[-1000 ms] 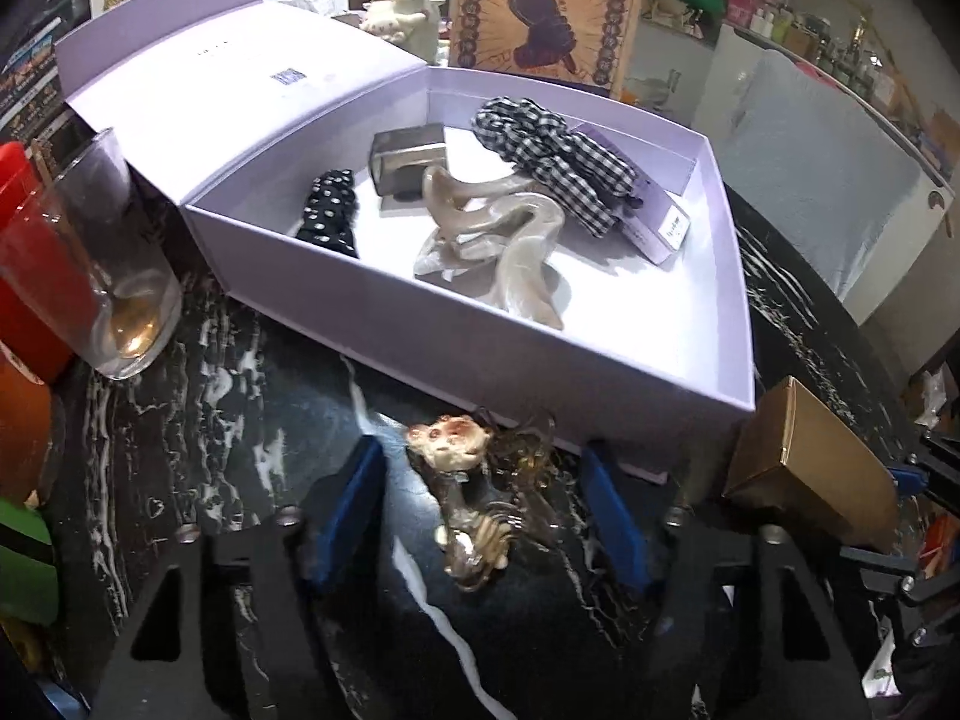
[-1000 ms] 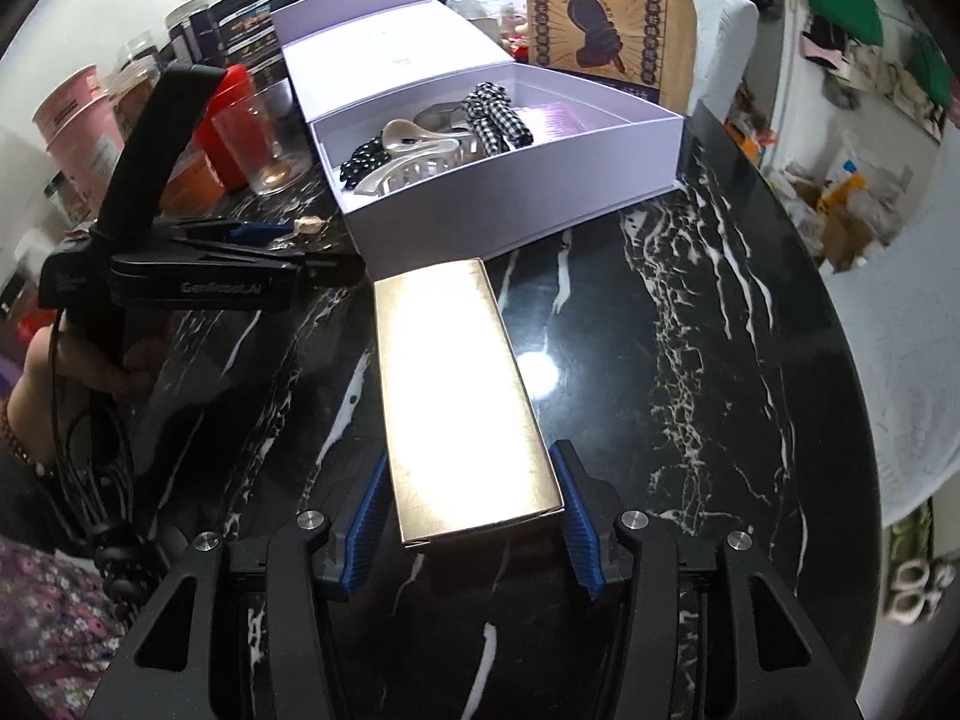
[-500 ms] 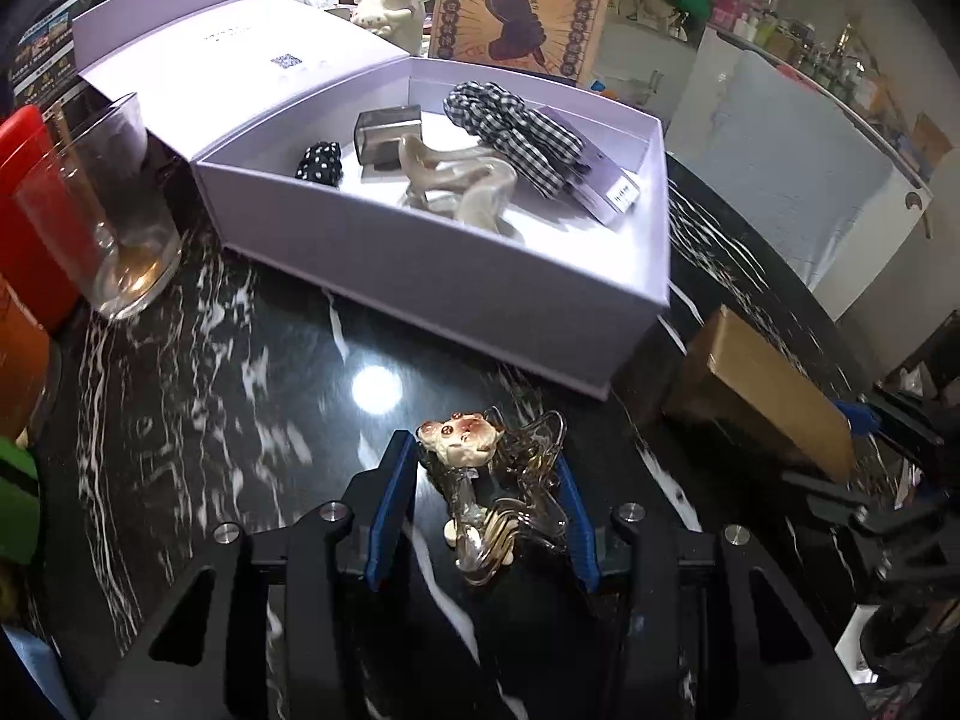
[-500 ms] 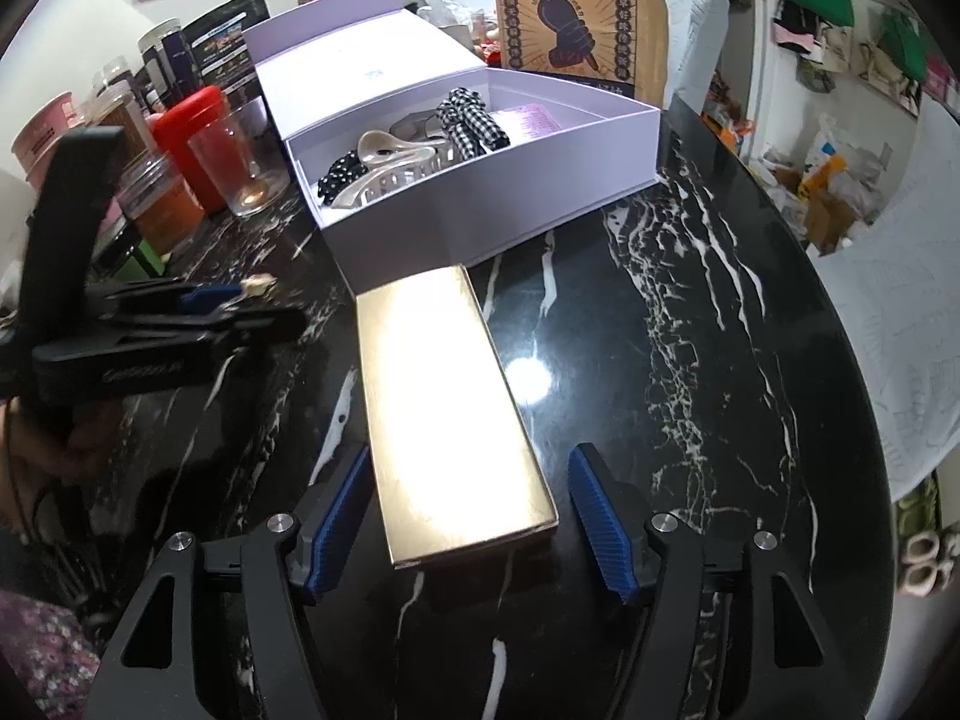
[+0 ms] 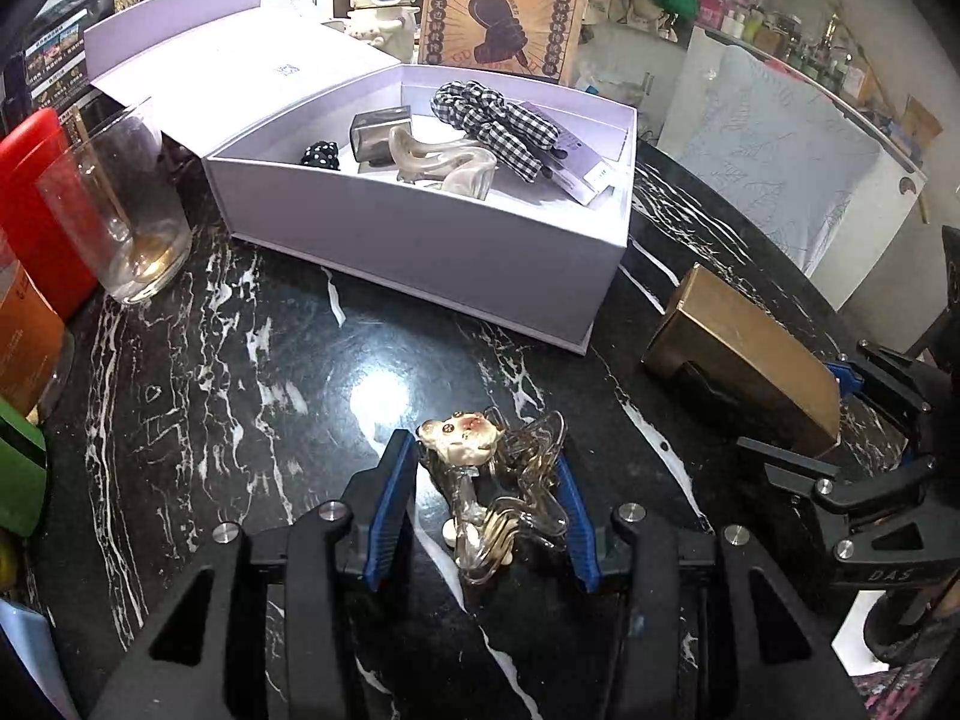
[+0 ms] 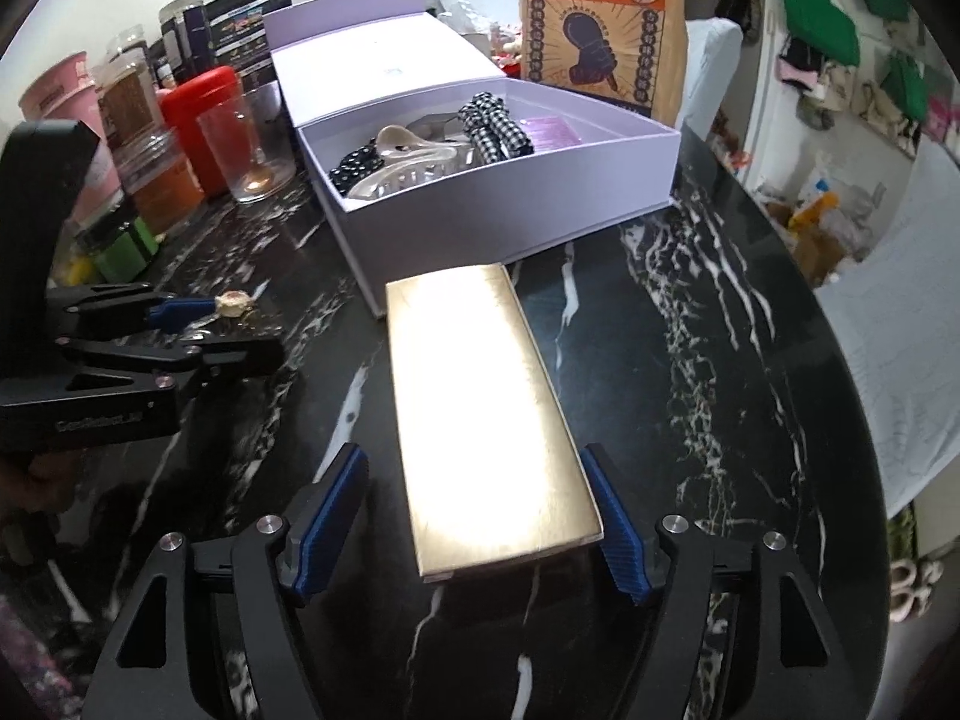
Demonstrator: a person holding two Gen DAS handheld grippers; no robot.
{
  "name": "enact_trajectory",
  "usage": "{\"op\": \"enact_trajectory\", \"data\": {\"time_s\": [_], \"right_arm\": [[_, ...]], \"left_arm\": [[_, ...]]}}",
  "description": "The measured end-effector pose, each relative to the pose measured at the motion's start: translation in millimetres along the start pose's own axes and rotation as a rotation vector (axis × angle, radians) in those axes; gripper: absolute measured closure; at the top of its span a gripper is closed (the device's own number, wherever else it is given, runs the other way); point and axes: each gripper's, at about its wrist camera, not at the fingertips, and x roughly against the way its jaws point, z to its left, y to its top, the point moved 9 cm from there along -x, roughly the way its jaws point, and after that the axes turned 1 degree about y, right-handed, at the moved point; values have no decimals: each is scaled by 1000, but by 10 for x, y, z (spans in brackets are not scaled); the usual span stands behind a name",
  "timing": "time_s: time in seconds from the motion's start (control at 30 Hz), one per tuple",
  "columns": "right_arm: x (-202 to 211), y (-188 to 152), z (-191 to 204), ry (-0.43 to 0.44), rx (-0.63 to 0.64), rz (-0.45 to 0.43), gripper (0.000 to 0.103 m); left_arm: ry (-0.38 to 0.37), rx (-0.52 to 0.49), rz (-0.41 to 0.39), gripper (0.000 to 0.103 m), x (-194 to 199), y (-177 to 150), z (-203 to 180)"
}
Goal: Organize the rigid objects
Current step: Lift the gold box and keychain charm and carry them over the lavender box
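A clear hair clip [image 5: 495, 492] is clamped in the left gripper [image 5: 487, 513] above the counter [image 5: 252, 360]. The right gripper [image 6: 471, 531] is opening — its jaws stand apart from the gold box [image 6: 480, 414] between them, near the lilac box [image 6: 510, 210].

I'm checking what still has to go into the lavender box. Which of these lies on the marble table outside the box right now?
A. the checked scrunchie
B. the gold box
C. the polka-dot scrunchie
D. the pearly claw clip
B: the gold box lies flat on the black marble table in front of the lavender box, between the right gripper's opening jaws, whose pads stand clear of it; the other three are inside.
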Motion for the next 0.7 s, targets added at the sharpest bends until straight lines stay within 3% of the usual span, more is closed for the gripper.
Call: {"op": "enact_trajectory", "data": {"time_s": [0.23, 0.3, 0.33, 0.7], "right_arm": [[-59, 87, 20, 19, -29, -18, 31], [-62, 105, 29, 17, -27, -23, 45], [-63, 114, 23, 10, -25, -26, 56], [-23, 91, 28, 60, -76, -26, 59]], "left_arm": [[-10, 24, -7, 58, 0, 14, 22], [-10, 26, -8, 58, 7, 7, 24], [-8, 26, -7, 58, 10, 5, 25], [-49, 92, 24, 59, 60, -45, 93]]}}
